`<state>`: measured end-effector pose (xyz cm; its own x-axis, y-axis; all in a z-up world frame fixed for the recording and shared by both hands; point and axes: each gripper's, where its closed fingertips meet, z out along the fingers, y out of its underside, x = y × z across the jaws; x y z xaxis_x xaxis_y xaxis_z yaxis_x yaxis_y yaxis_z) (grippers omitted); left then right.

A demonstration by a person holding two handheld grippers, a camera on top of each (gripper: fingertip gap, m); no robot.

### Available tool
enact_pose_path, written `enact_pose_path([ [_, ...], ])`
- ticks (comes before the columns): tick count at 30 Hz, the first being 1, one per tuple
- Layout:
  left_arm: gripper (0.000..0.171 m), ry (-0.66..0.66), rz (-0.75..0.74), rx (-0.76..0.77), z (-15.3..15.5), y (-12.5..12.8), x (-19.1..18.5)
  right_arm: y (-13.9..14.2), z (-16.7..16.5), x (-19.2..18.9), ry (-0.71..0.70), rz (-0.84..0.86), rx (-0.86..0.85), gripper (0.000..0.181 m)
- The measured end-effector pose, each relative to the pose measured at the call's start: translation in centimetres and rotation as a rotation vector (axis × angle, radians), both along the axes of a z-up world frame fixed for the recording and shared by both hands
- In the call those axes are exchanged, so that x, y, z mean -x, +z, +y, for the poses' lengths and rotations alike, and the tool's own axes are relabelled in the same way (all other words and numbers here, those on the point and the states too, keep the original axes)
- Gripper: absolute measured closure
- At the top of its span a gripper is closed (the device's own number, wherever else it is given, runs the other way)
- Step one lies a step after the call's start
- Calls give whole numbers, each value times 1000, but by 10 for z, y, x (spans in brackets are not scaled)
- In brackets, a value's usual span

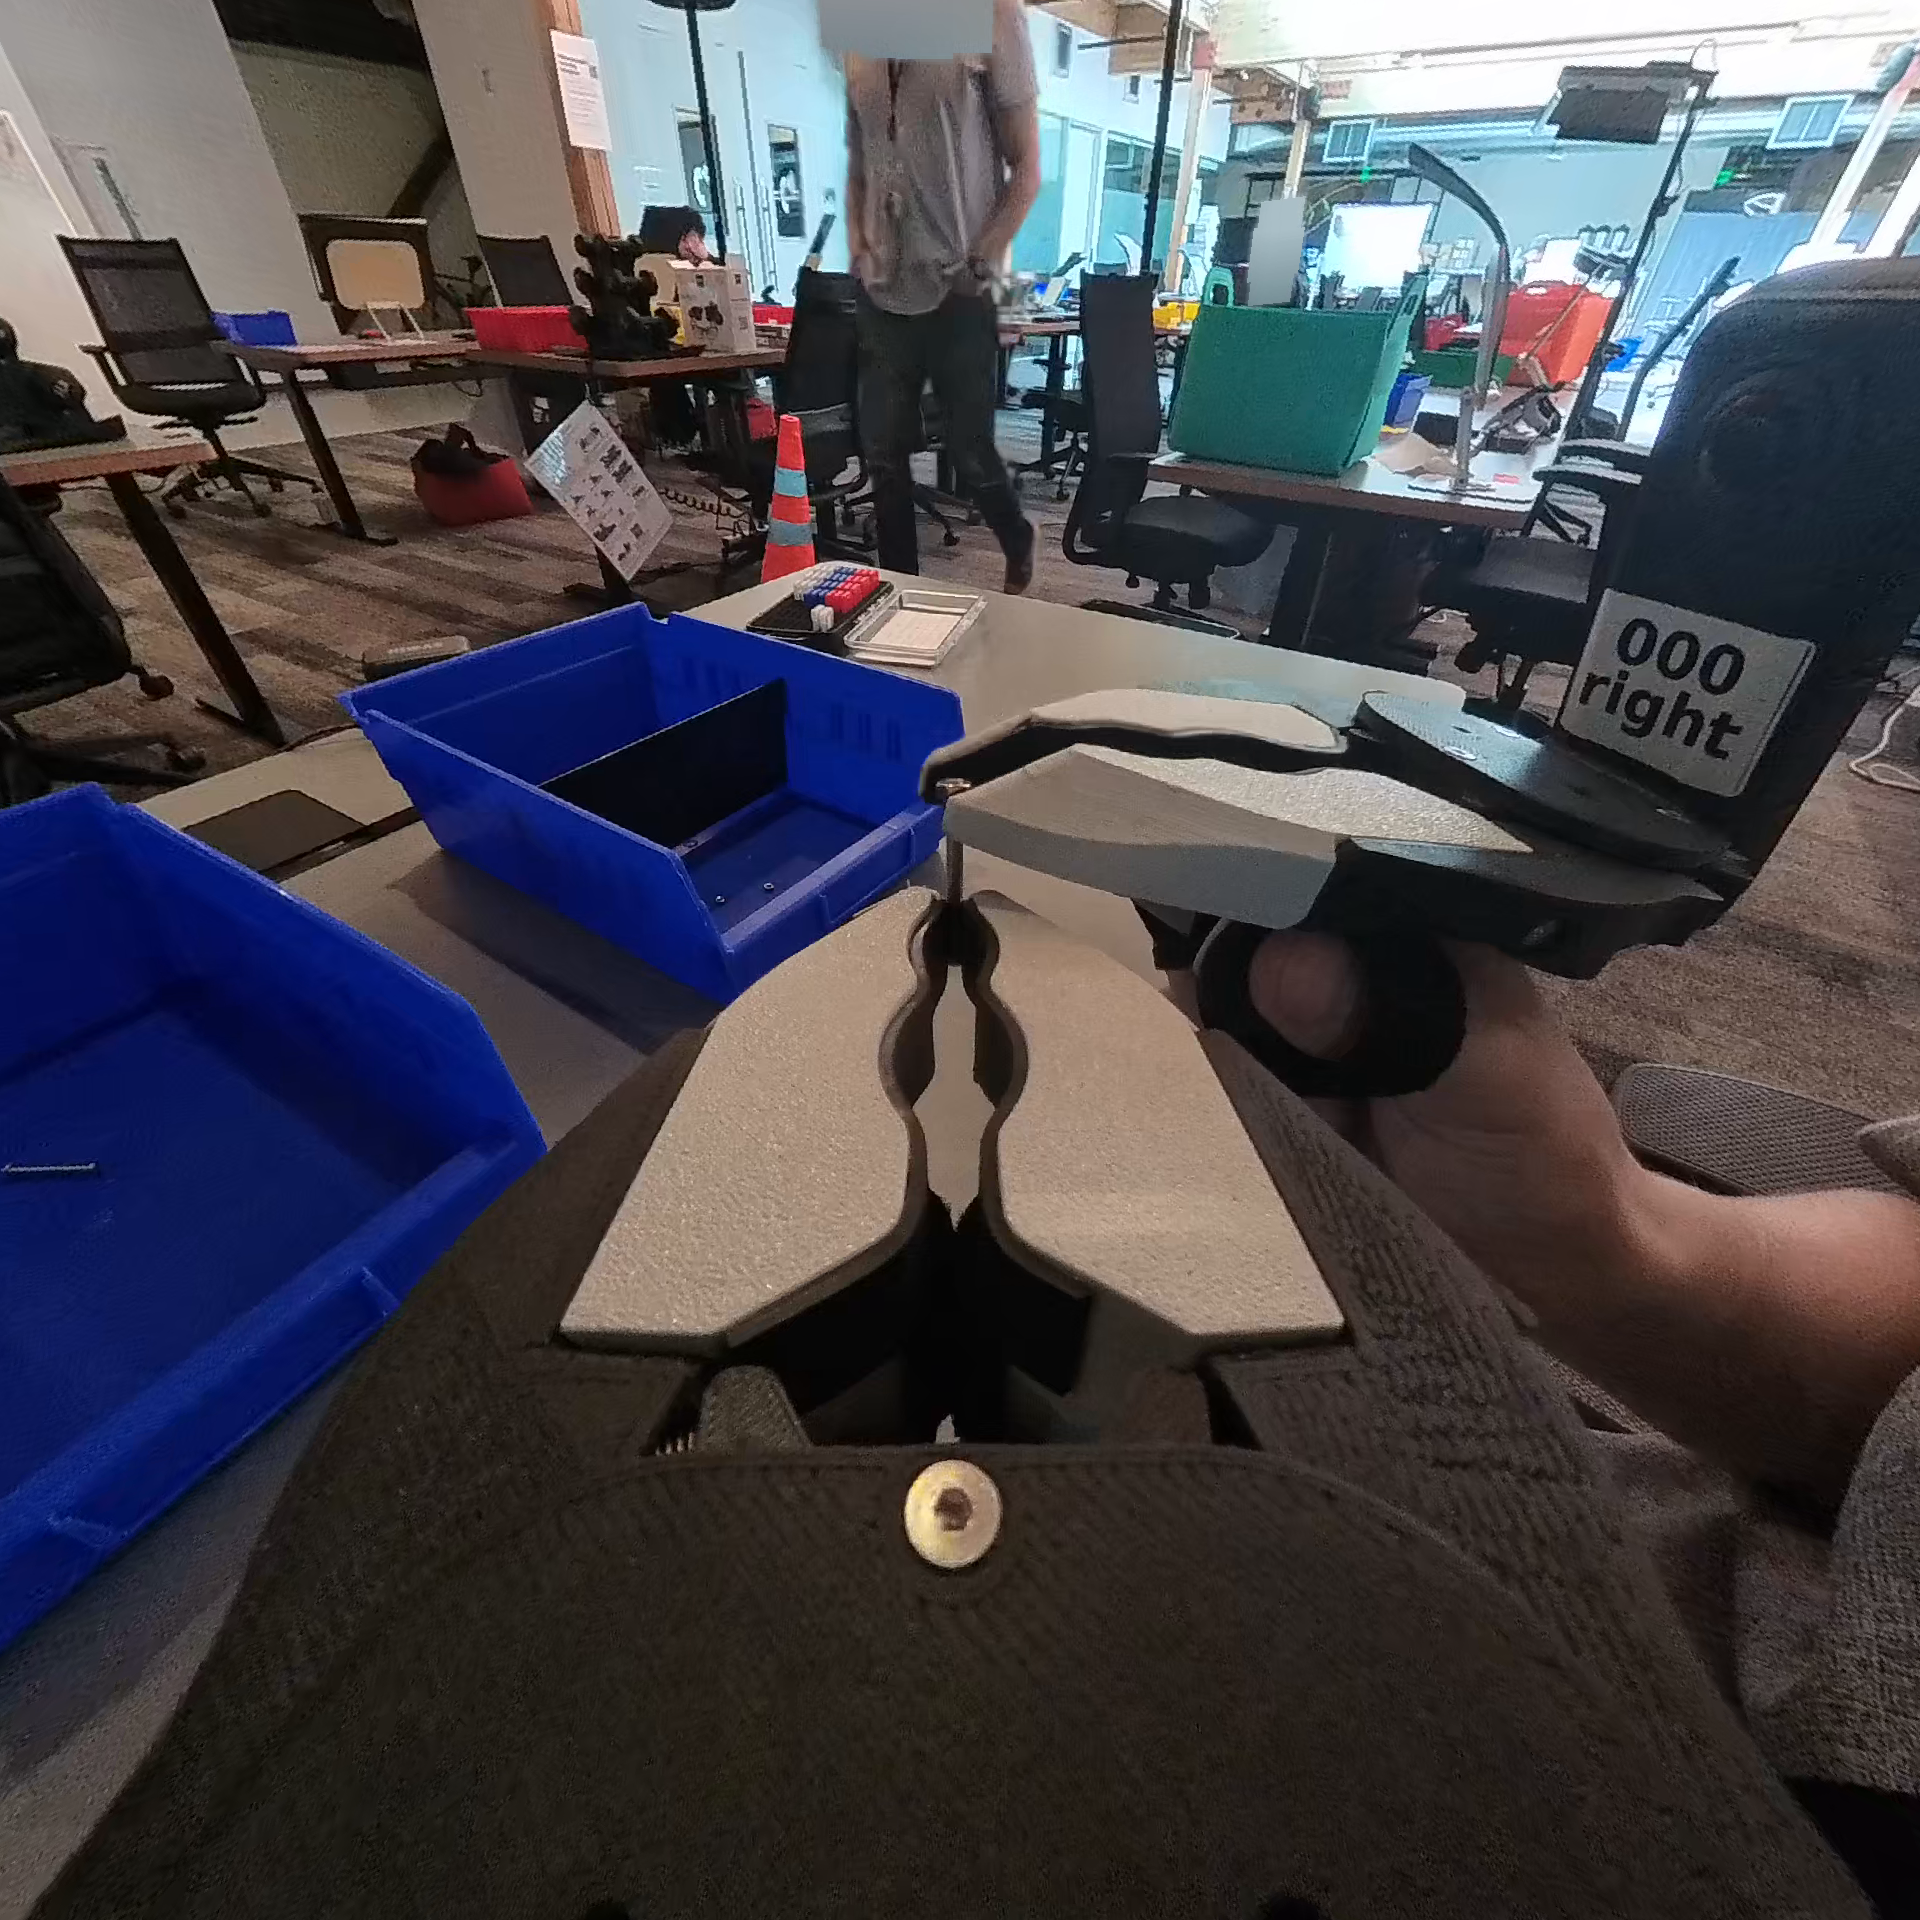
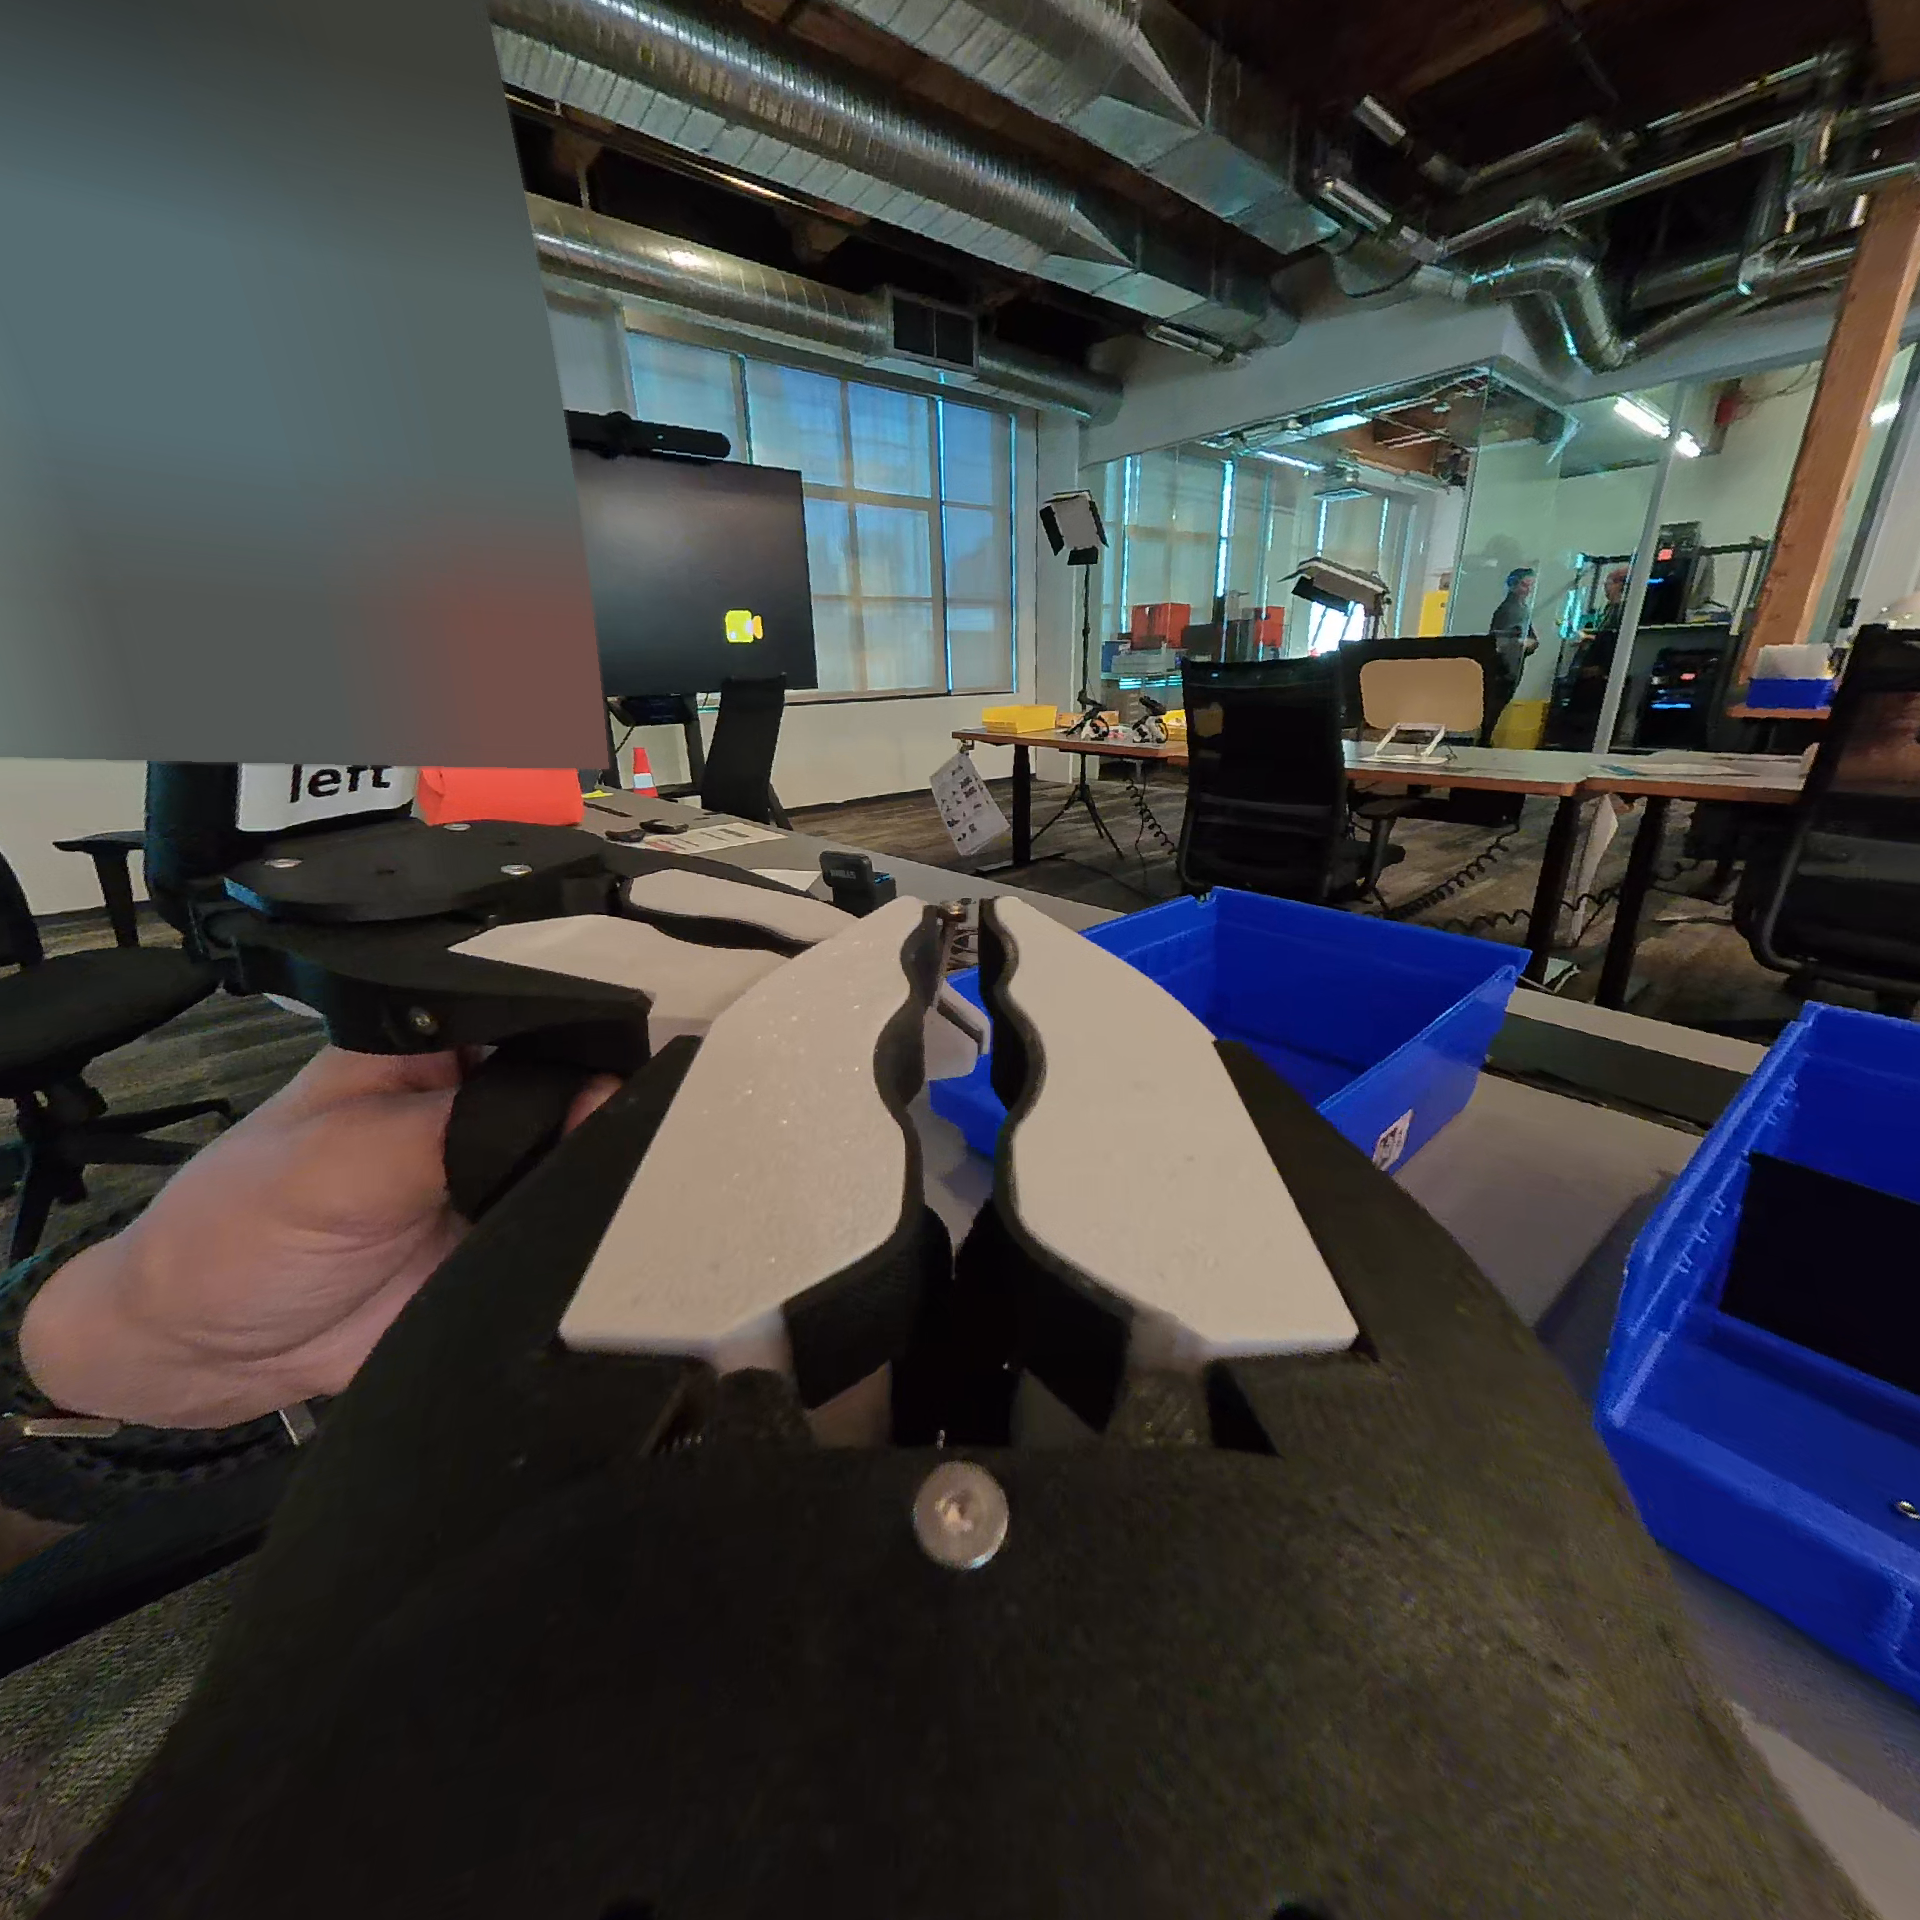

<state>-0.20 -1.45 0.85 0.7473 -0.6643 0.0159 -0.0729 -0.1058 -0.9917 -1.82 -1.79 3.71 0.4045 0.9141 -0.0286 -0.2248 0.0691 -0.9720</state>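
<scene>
The screw stands upright, head pinched in the right gripper jaws, tip in a small dark piece clamped by the left gripper just below; keep both grips square above the counter.

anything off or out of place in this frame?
Nothing spilled or damaged. One oddity: both grippers pinch the same thin screw in mid-air, right gripper at its head, left gripper lower down. A lone dark screw lies in the near blue bin.
</scene>
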Motion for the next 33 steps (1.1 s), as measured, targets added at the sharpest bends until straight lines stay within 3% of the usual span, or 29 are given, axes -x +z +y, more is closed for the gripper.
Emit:
enact_pose_path([
  [7, 169, -14, -2, -3, -2, 1, -2, 1, -3, 0, 63, 13, 4, 177],
  [11, 169, -70, -40, 12, -7, 5, -6, 5, -10, -2, 293, 28, -23, 177],
  [14, 170, -147, -93, 39, -15, 10, -13, 10, -20, -5, 652, 22, -16, 177],
  [21, 170, -242, -78, 73, -30, 3, -41, 4, -38, -41, 1726, 46, 120, 177],
  [24, 170, -245, -98, 82, -30, 1, -43, 2, -41, -42, 2003, 46, 170, 177],
  [27, 170, -222, -109, 75, -26, 5, -35, 5, -39, -32, 2029, 89, 189, 176],
  [31, 170, -212, -107, 62, -27, 9, -30, 7, -31, -27, 1841, 127, 242, 146],
  [33, 170, -206, -108, 60, -26, 9, -28, 11, -25, -30, 1707, 183, 237, 139],
])
